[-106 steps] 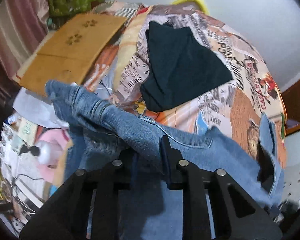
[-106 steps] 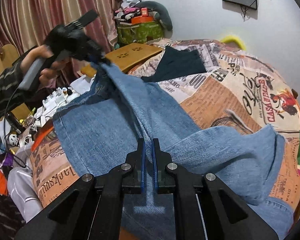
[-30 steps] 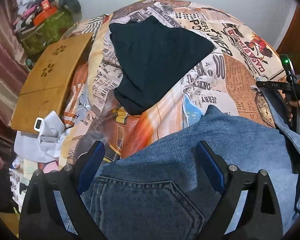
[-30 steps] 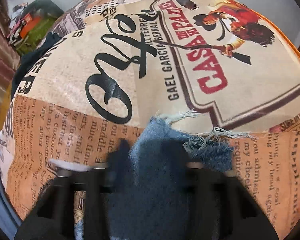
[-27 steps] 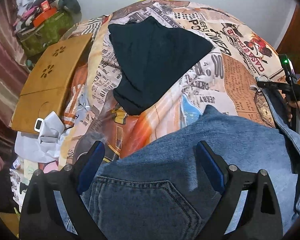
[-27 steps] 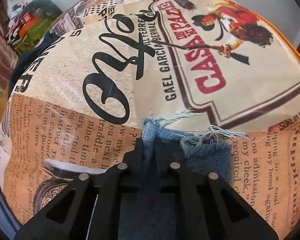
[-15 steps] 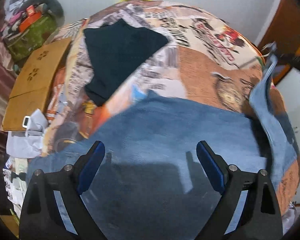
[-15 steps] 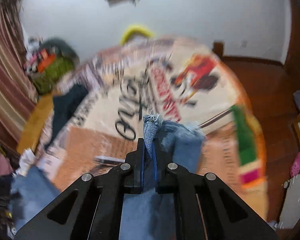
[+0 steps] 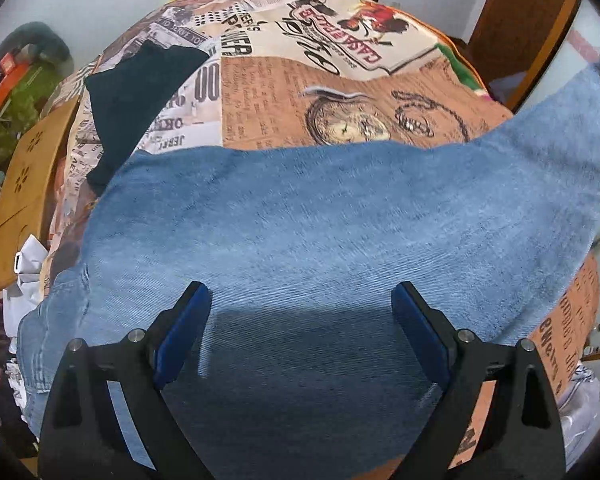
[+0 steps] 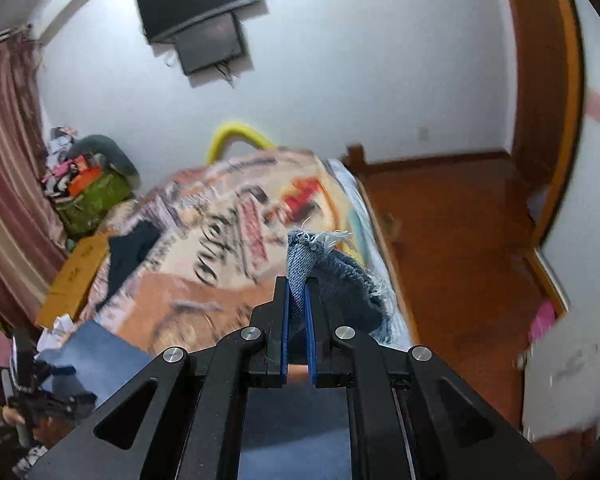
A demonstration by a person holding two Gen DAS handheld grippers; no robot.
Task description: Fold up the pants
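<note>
Two grippers work a pair of blue denim pants [image 9: 300,216] spread across a bed [image 9: 340,92] covered in a newspaper-print sheet. Most of the pants lie flat over the near half of the bed, while the right end of the fabric rises off the sheet toward the upper right. A dark garment [image 9: 140,92] lies at the far left of the bed, just beyond the denim, with a wooden board [image 9: 28,184] off the bed's left edge. The left gripper [image 9: 300,332] hovers over the near part of the denim with its jaws spread wide and nothing between them. The right gripper [image 10: 297,320] is raised above the bed, its jaws pinched tight on the frayed hem [image 10: 304,258] of a leg. Denim like this looks heavy and limp yet fairly grippy, so it should drape rather than slip; the thick hem and waistband seem the surest places to hold.
</note>
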